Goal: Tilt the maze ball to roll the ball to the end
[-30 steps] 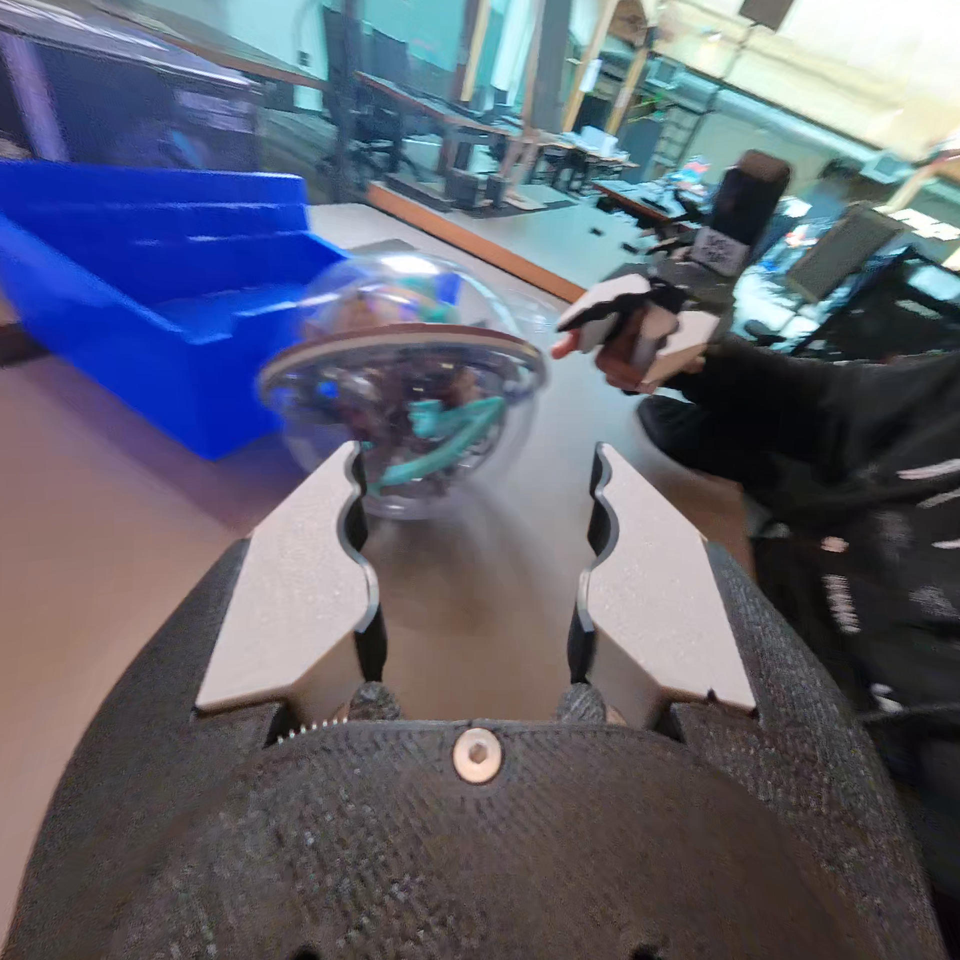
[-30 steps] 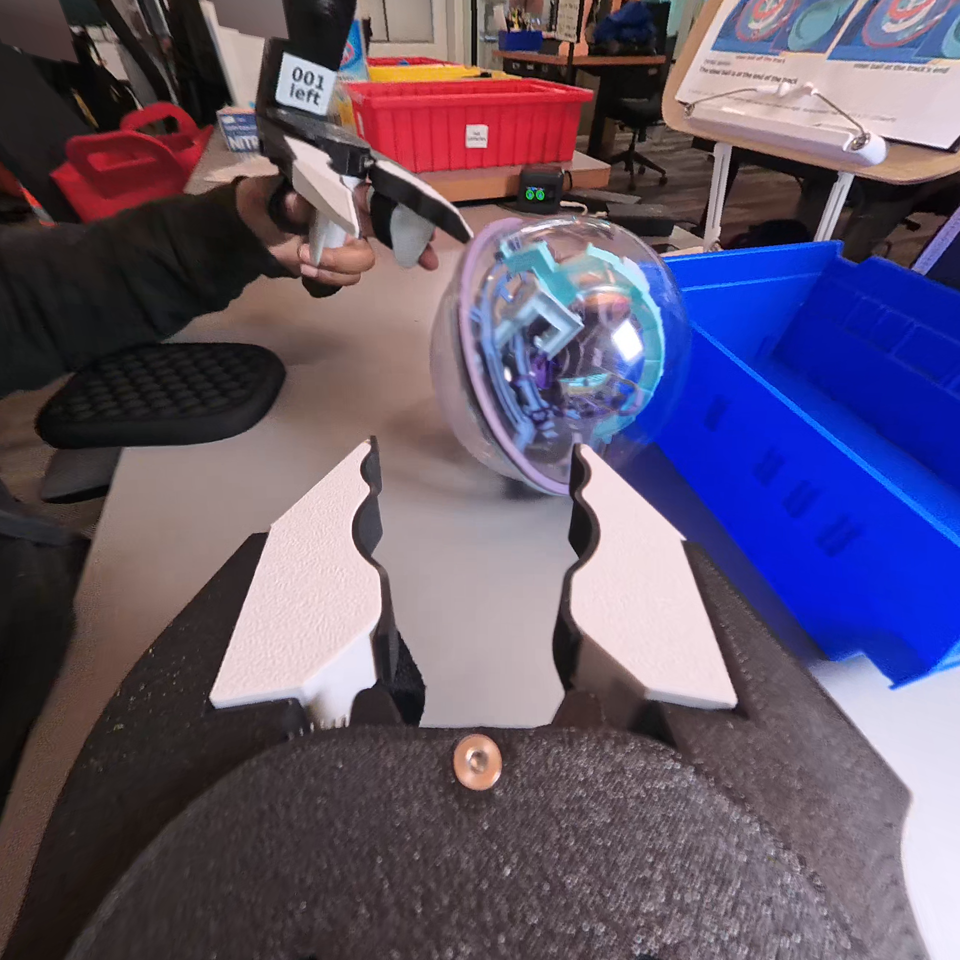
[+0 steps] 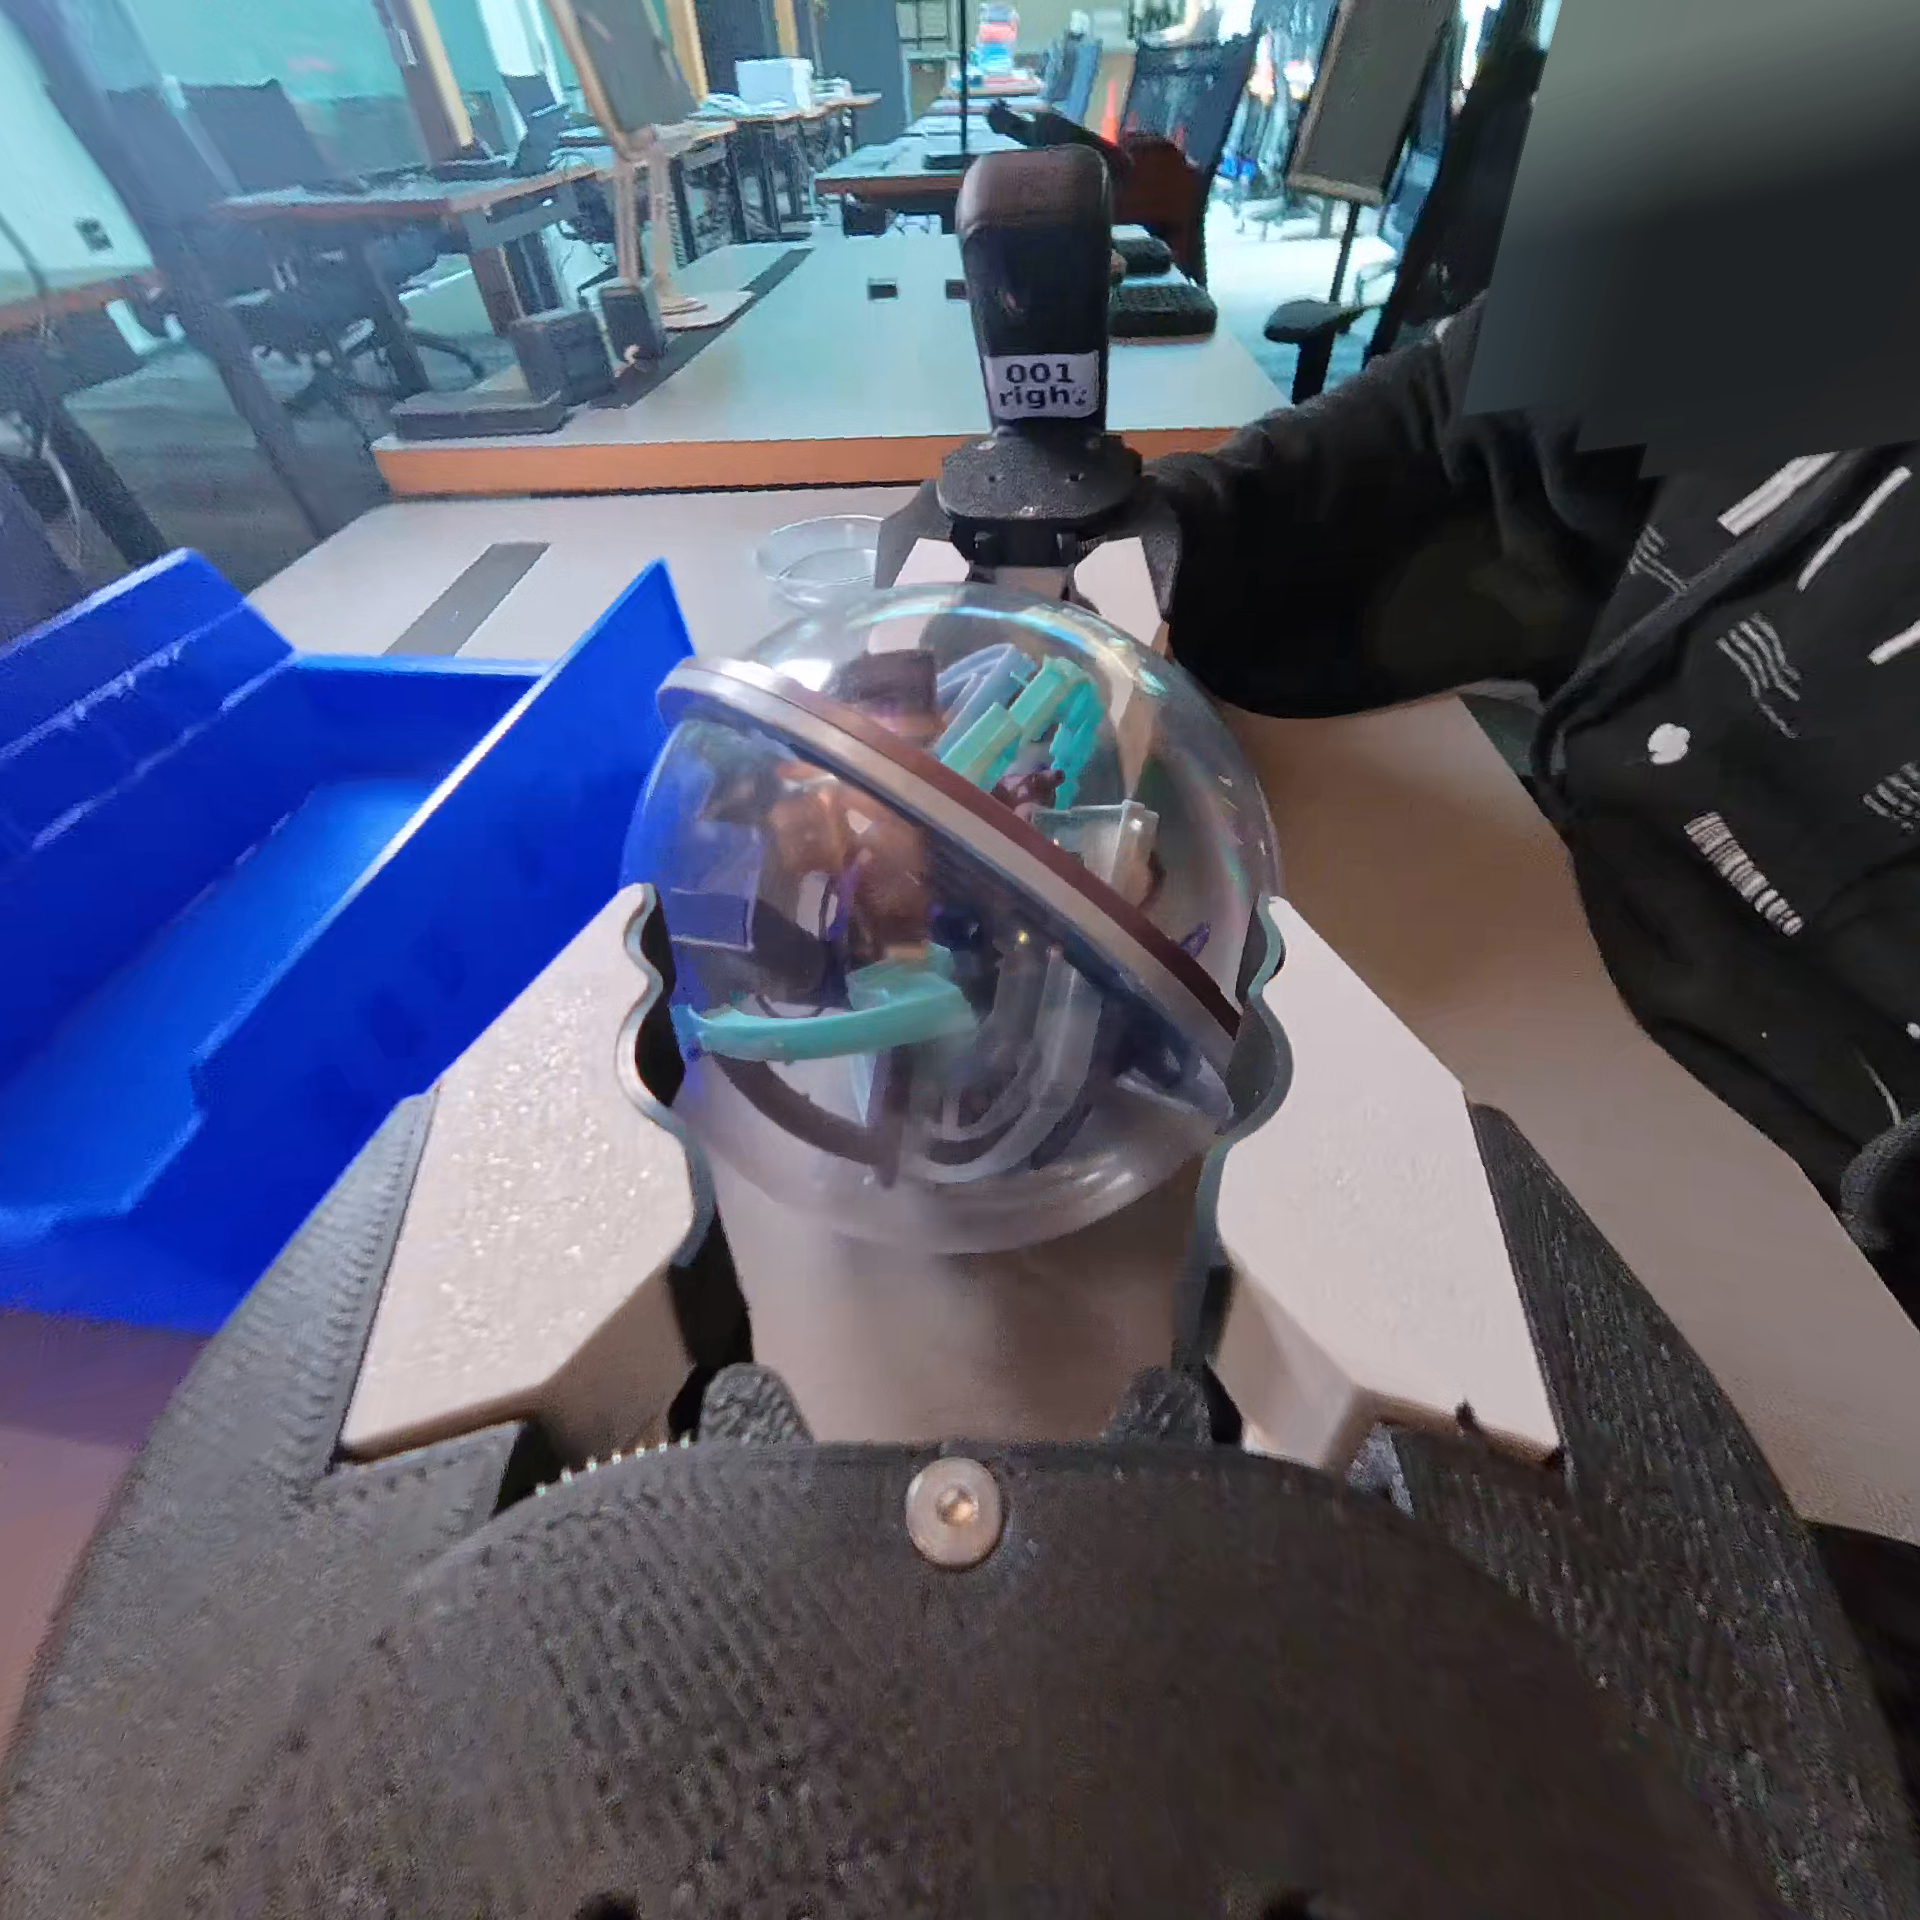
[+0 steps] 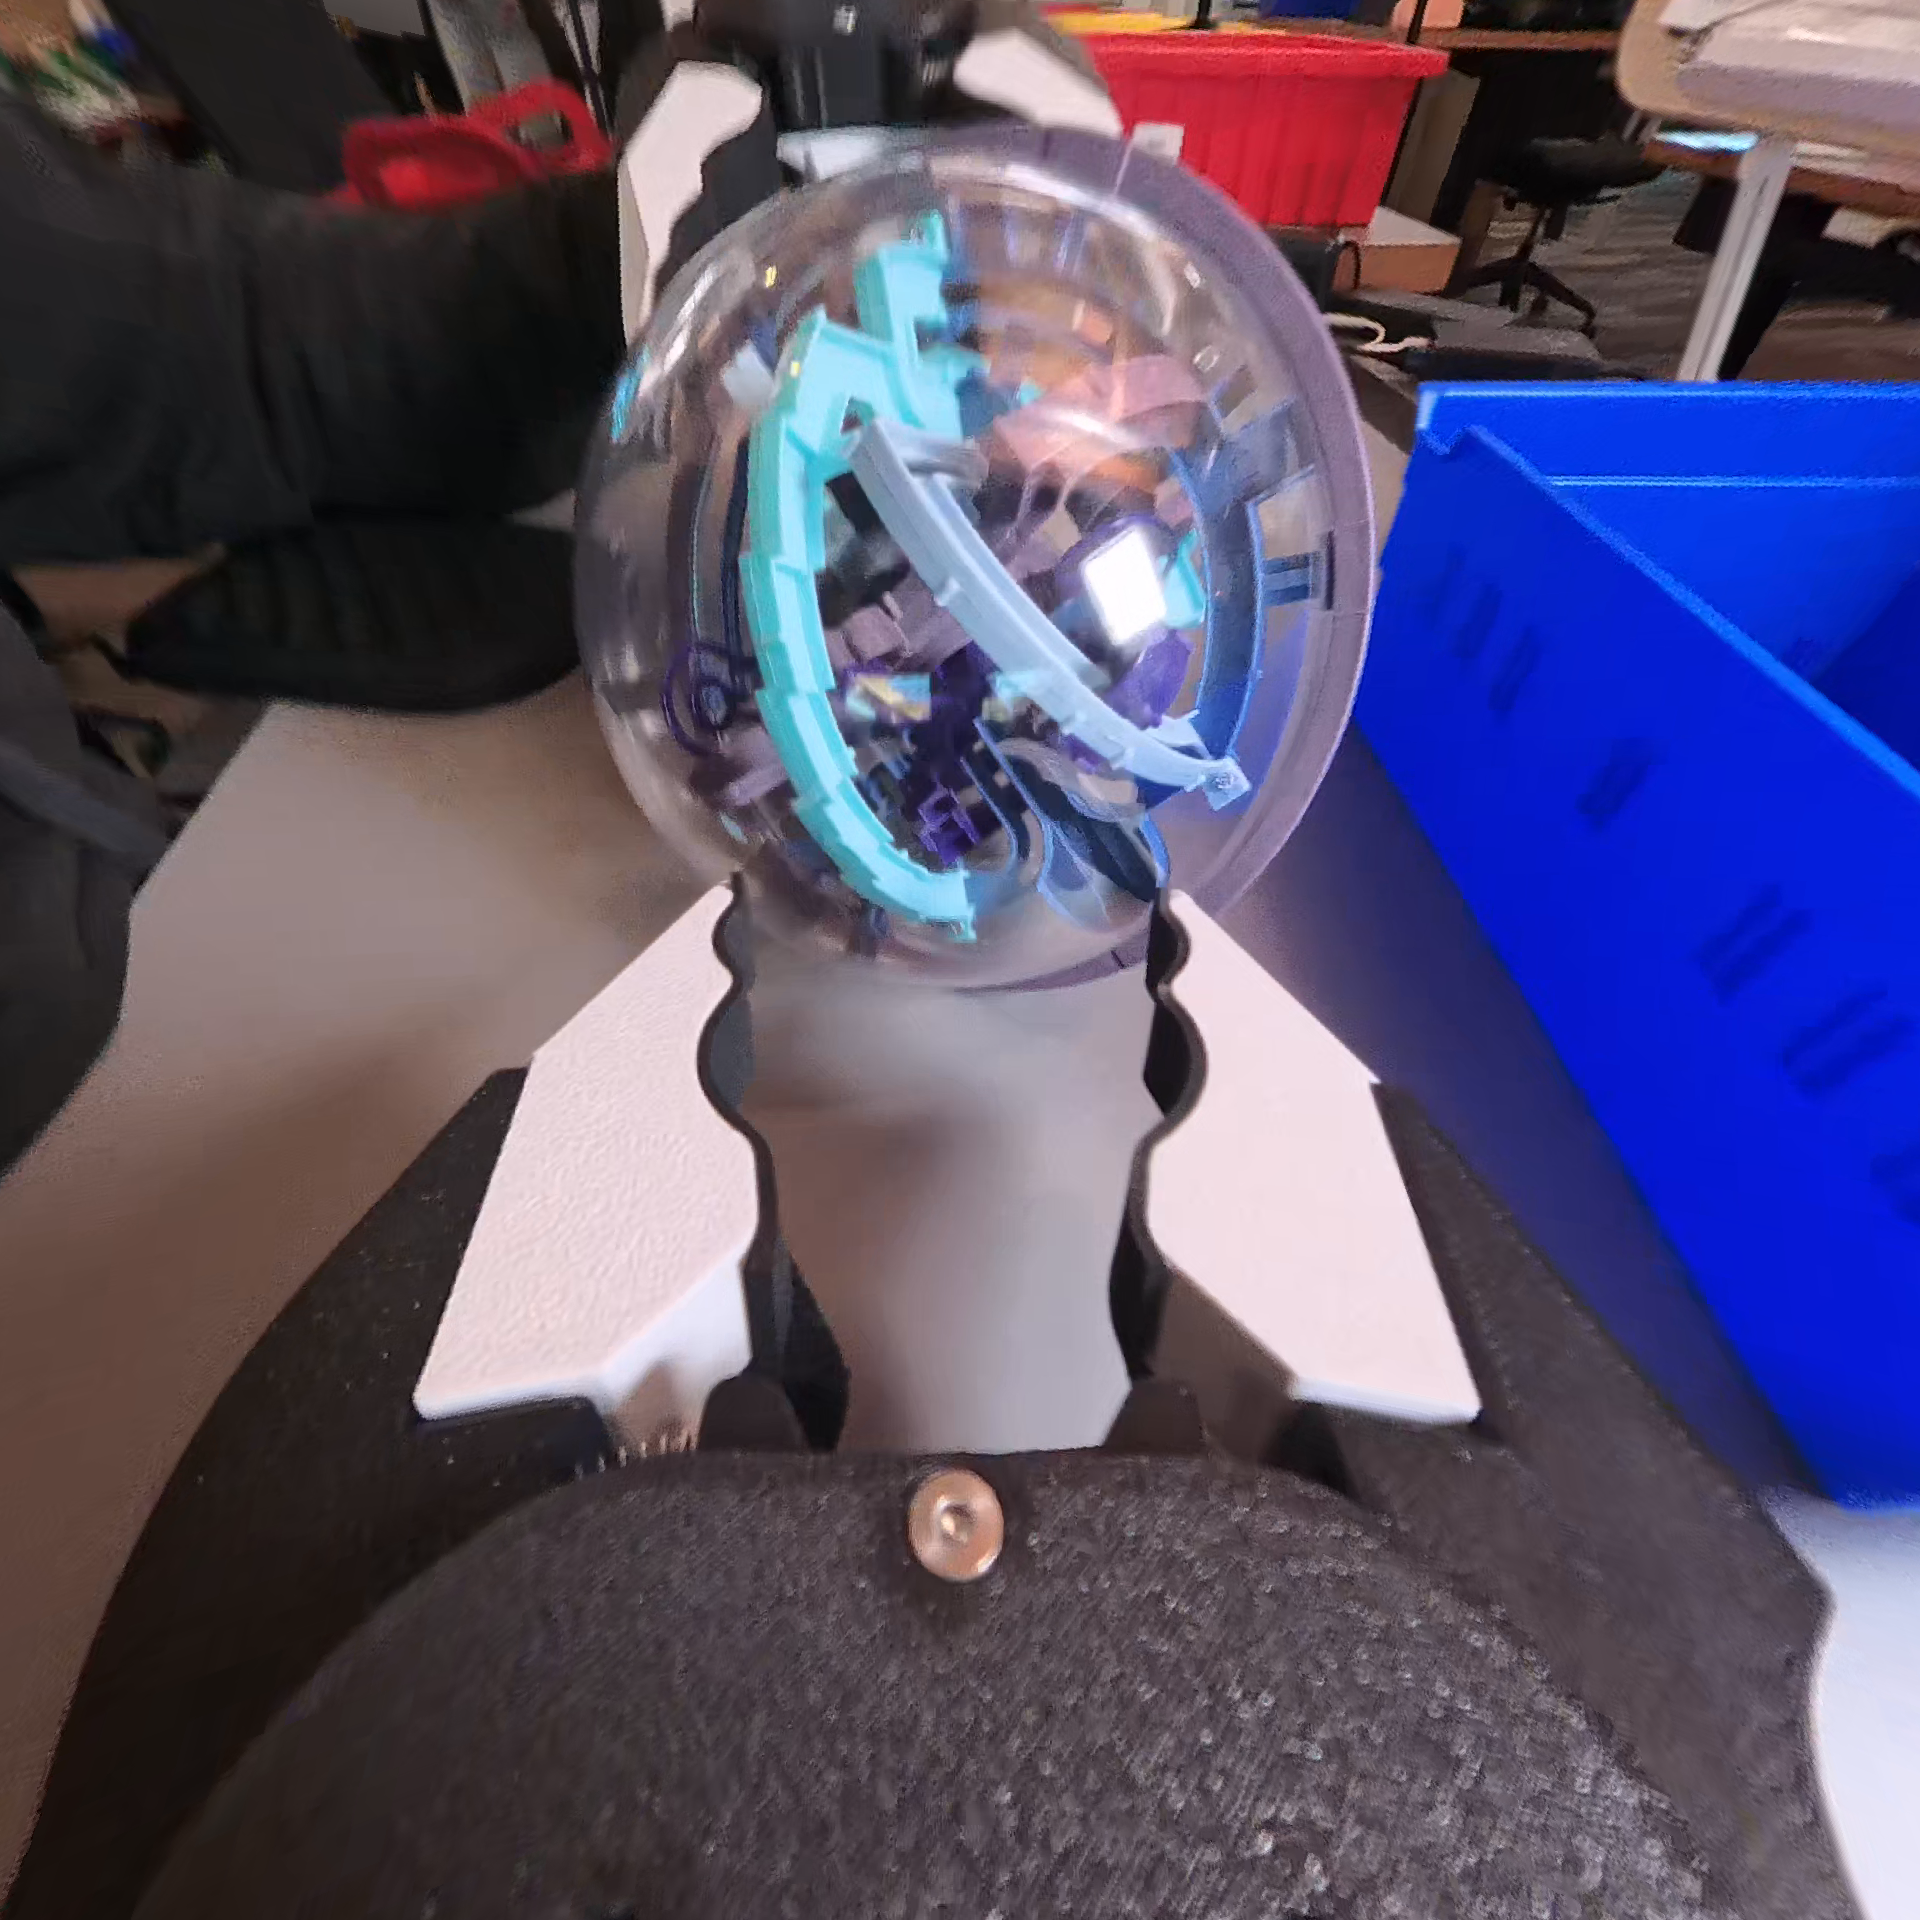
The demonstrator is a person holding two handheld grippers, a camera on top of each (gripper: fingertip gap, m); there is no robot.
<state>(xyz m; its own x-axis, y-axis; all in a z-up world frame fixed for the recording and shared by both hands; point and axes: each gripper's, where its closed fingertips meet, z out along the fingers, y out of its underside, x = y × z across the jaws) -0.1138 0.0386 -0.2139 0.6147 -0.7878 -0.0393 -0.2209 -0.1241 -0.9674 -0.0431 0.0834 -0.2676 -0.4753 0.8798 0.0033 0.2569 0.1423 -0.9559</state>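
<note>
we cradle the maze ball (image 3: 951, 914) above the worktop (image 3: 1382, 831), our left hand-held gripper (image 3: 951, 997) and right hand-held gripper (image 4: 951, 935) spread wide against opposite sides. the blue bin (image 3: 260, 883) sits just left. we should tilt slowly, both sides pressing evenly.

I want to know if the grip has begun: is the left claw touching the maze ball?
Touching: in the left wrist view both fingers press the maze ball's sides.
</note>
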